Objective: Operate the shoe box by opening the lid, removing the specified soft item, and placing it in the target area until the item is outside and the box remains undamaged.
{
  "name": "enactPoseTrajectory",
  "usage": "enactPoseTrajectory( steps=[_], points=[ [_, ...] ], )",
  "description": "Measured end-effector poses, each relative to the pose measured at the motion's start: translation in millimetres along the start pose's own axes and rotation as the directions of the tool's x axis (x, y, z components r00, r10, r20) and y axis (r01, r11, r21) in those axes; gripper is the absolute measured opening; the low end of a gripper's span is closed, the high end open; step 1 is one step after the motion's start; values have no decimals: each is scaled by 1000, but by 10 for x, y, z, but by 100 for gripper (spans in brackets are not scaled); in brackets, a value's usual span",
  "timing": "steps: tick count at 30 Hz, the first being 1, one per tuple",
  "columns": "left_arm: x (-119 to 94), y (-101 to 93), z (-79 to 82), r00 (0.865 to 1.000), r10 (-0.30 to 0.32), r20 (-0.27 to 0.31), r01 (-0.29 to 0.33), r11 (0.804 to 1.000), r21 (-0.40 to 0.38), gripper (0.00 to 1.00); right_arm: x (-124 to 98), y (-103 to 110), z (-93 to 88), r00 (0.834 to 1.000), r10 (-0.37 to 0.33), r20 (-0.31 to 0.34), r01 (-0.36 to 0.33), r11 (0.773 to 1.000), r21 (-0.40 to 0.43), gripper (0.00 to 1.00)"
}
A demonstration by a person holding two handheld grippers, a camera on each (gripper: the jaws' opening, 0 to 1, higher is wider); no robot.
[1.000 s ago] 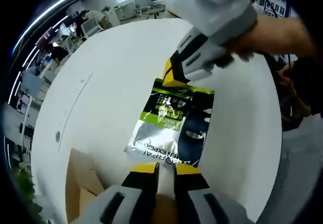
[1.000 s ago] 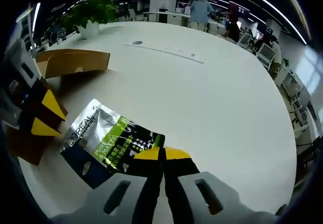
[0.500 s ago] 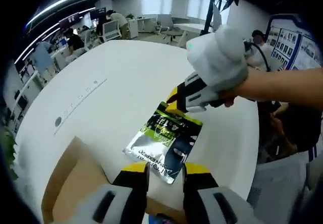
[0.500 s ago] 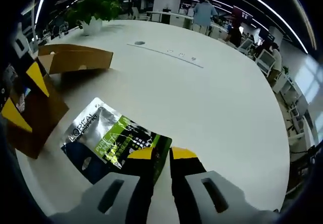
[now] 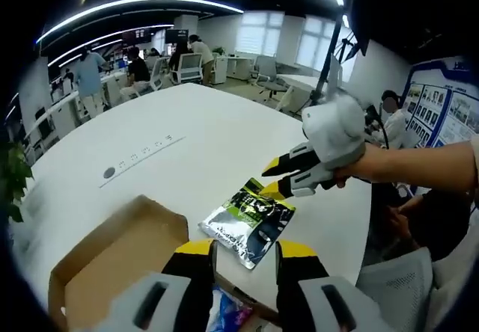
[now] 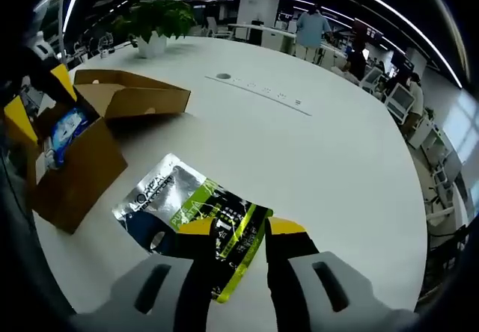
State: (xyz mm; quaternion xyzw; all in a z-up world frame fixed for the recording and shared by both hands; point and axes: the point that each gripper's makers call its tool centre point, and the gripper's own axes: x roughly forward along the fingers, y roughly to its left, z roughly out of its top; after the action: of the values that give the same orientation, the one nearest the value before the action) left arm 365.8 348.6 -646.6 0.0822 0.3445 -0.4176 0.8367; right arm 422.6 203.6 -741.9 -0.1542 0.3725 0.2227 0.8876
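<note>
Close to the camera, the right gripper (image 6: 241, 229) hangs with its jaws apart over the shiny pouch (image 6: 193, 214) lying flat on the white desk (image 6: 314, 160). Beside it sits the open shoe box (image 6: 82, 152). Farther off, the left gripper (image 5: 244, 248) is parted too, holding nothing.

Bare table (image 6: 329, 152) beyond pouch (image 6: 196, 216) — box (image 6: 82, 164) blocks one side.
</note>
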Motion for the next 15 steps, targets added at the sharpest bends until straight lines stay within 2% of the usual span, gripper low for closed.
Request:
enactPoseTrajectory(
  steps=[1, 5, 10, 15],
  points=[
    [-38, 1, 29, 999, -4, 32, 4, 1000, 3, 32, -36, 30, 5, 1000, 9, 0, -9, 1000, 2, 25],
    [-250, 70, -1, 997, 9, 80, -5, 999, -40, 36, -154, 147, 57, 999, 38, 20, -38, 999, 4, 27],
    [-458, 200, -115, 992, 33, 122, -27, 998, -56, 41, -296, 323, 163, 994, 95, 55, -97, 995, 34, 28],
    [-644, 332, -239, 984, 58, 166, -47, 996, -70, 48, -435, 499, 338, 987, 132, 93, -135, 990, 28, 31]
  ],
)
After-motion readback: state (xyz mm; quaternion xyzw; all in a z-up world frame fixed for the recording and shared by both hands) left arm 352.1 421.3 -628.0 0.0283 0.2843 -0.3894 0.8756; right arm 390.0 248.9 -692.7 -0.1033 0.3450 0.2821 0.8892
